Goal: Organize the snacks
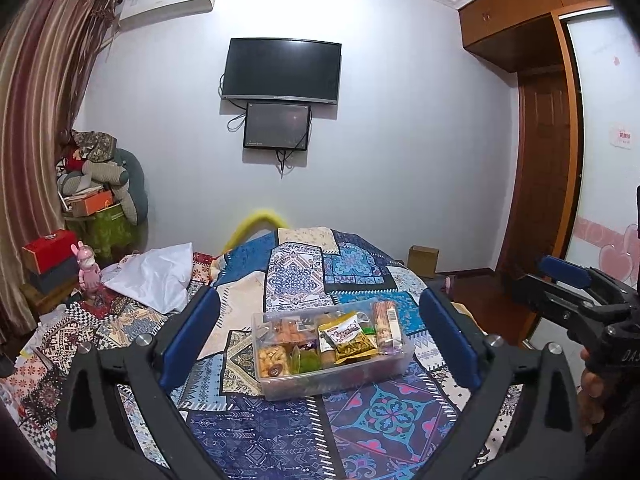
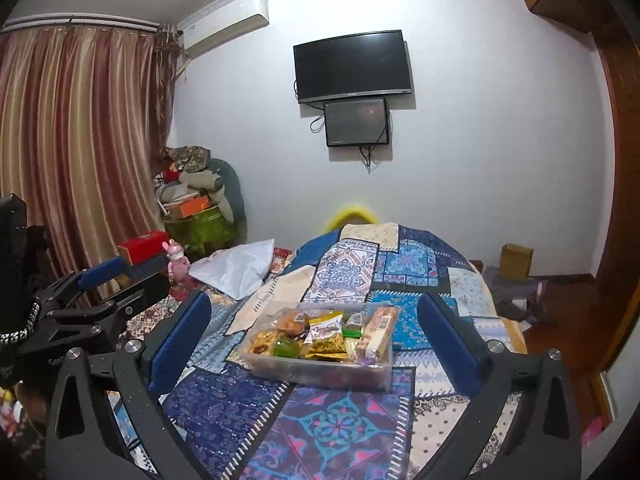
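Snack box (image 1: pixel 332 364) on bedspread (image 1: pixel 260 432), long axis crosswise.

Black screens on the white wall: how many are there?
2. The large black flat screen is mounted high on the white wall; the smaller black screen hangs directly below it, slightly left. None appears hidden.

Bedspread (image 1: pixel 280 432) bare all round snack box (image 1: pixel 332 376); near approach free, white bag (image 1: pixel 156 276) well left.
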